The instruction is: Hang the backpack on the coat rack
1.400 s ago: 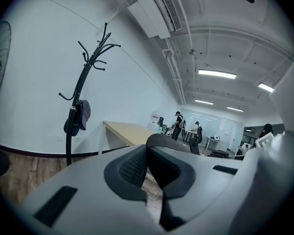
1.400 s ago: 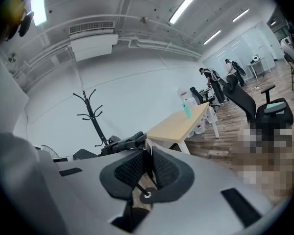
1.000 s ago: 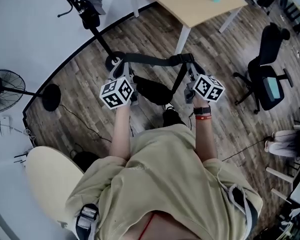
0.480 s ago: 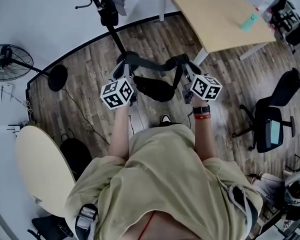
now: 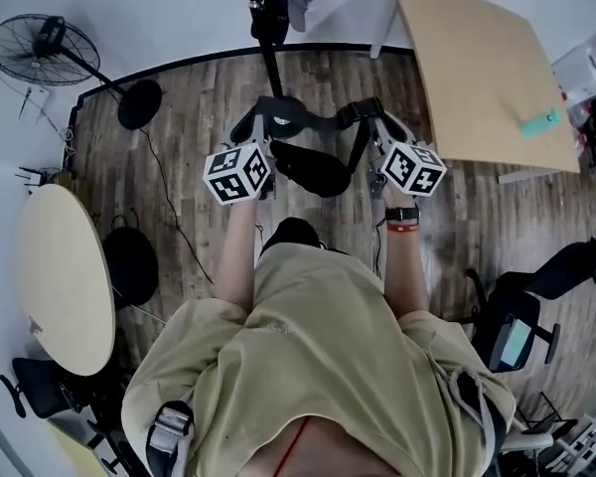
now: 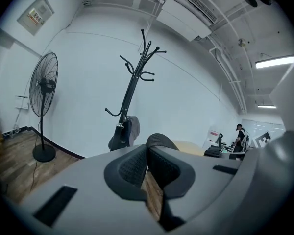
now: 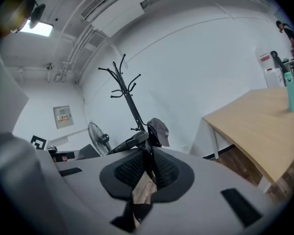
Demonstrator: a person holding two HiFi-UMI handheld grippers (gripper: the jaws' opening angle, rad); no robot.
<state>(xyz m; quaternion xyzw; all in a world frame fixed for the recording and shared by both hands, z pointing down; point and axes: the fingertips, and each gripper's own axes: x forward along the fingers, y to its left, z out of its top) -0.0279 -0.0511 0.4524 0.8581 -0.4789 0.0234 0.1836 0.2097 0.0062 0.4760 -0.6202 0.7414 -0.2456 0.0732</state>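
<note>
Both jaws are pinching the strap (image 5: 318,121): the left gripper (image 5: 257,127) and right gripper (image 5: 378,125) are holding it spread, with the backpack (image 5: 308,170) hanging below at centre frame. Keeping the strap taut and raising its loop onto the coat rack (image 5: 270,38), at upper centre, looks wisest. A wood floor (image 5: 199,107) is lying beneath, with a fan (image 5: 40,43) at upper left and a tan worktop (image 5: 477,68) at upper right

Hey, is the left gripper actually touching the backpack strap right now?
Touching. In the left gripper view, the left gripper has its pads closed on the backpack strap, which arches up between them.
</note>
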